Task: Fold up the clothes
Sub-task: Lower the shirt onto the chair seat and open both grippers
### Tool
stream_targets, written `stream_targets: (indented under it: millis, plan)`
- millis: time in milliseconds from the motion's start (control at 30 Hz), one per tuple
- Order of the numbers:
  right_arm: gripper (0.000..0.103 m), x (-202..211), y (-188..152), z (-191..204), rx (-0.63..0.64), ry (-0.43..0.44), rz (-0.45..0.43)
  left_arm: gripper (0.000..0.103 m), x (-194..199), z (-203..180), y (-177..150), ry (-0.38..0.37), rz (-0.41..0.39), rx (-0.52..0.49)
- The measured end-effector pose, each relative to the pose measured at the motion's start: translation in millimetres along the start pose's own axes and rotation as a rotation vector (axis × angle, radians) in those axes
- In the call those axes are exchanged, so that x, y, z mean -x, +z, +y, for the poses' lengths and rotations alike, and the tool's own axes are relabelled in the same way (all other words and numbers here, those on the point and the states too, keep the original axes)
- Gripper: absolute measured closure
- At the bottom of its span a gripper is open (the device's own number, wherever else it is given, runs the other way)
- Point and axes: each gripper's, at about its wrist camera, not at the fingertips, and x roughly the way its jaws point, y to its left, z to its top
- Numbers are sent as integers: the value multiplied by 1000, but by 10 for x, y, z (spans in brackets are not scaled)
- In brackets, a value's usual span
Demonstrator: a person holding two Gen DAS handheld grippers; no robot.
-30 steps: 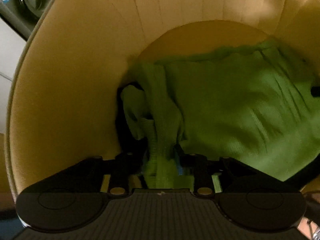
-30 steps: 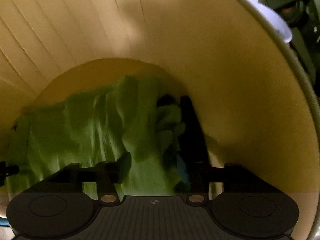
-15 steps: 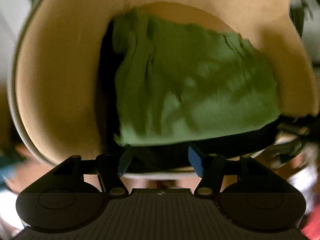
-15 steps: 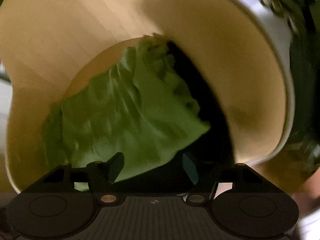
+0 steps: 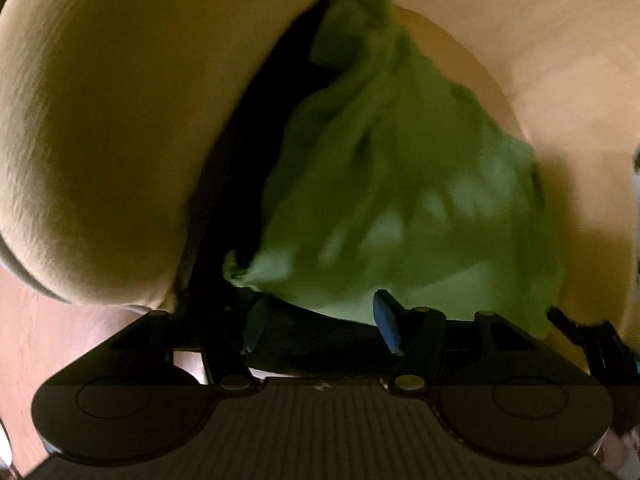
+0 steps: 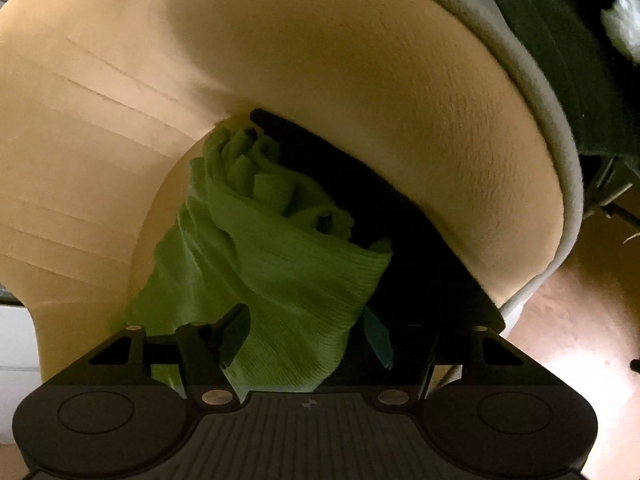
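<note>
A green knitted garment (image 5: pixel 400 184) lies bunched on the seat of a tan upholstered armchair (image 5: pixel 104 128), on top of a dark, almost black cloth (image 5: pixel 248 176) that shows along its edge against the chair's curved inner wall. In the left wrist view the picture is blurred. The left hand-held gripper (image 5: pixel 322 326) points down at the garment's near edge; its jaws are closing, its blue pads stand apart, and nothing is pressed between them. In the right wrist view the right hand-held gripper (image 6: pixel 306 338) stands open over the garment's near corner, with a fold of green cloth between its fingers but not pinched. Beyond the chair's pale piped rim, a reddish-brown floor (image 6: pixel 580 344) is visible.
</note>
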Motion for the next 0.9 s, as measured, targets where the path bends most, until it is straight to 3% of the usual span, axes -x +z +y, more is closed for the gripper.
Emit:
stream_targets:
  millis: [167, 400, 433, 467, 500, 533, 633, 767, 900]
  plan:
    - [44, -8, 22, -131, -92, 31, -22, 45, -30, 89, -2, 0, -24, 75]
    - [51, -126, 148, -65, -26, -15, -33, 44, -142, 64, 167, -8, -28, 116]
    - [55, -142, 166, -35, -12, -29, -25, 46, -170, 63, 169, -2, -28, 115]
    - [61, -167, 181, -5, -7, -47, -14, 68, -177, 57, 158, 12, -31, 108]
    - [77, -176, 194, 27, -4, -57, -6, 87, -165, 28, 146, 28, -32, 97]
    - [96, -149, 198, 66, -7, -48, -3, 94, -156, -23, 126, 32, -32, 84]
    - [98, 42, 201, 251, 32, 5, -19, 95, 40, -224, 90, 39, -73, 21]
    - [98, 432, 189, 544, 123, 94, -68, 96, 426, -355, 103, -9, -158, 10]
    - [99, 754, 197, 656, 126, 131, -113, 96, 724, -419, 135, -15, -223, -24]
